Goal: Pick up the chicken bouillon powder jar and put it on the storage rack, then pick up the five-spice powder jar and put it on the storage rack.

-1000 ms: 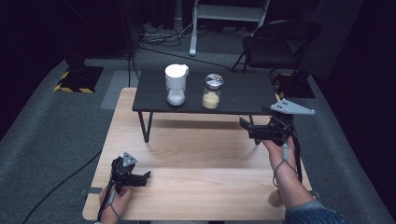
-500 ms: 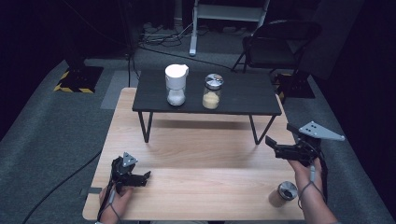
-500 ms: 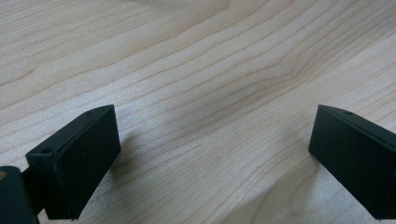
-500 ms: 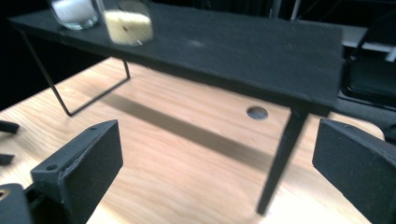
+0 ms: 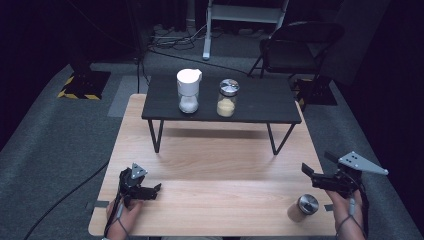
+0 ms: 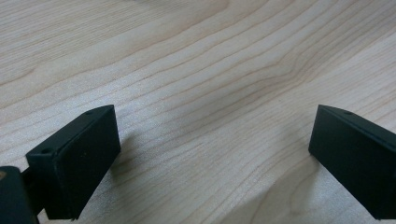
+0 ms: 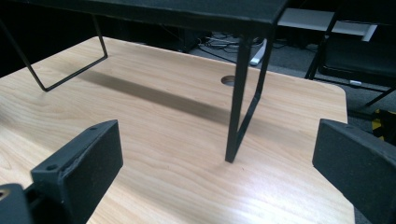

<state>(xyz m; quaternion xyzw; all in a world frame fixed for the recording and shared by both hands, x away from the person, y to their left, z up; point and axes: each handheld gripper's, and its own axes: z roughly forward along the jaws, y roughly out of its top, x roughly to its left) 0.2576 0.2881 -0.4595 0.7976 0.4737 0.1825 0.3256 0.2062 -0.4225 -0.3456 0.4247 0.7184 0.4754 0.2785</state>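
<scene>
On the front left of the wooden table [image 5: 215,170] rests my left gripper [image 5: 154,190], open with nothing in it; its jaws hover wide apart just over bare wood [image 6: 210,93]. My right gripper [image 5: 318,165] is at the table's right edge, also open and holding nothing. Just in front of it stands a small jar with a metal lid [image 5: 303,207], apart from the jaws. Through the right gripper [image 7: 215,172] I look at a leg [image 7: 240,98] of the black raised shelf [image 5: 260,100]. On the shelf stand a white-lidded jar [image 5: 189,91] and a jar of yellow grains [image 5: 227,98].
The shelf rests on thin wire legs [image 5: 156,136], with open room under it. A round hole [image 7: 228,80] is cut in the tabletop behind the leg. A folding chair [image 5: 300,45] and cables lie on the floor beyond the table.
My right gripper has pulled back from beside the shelf to the front right edge of the table, uncovering the metal-lidded jar. The left gripper has stayed put.
</scene>
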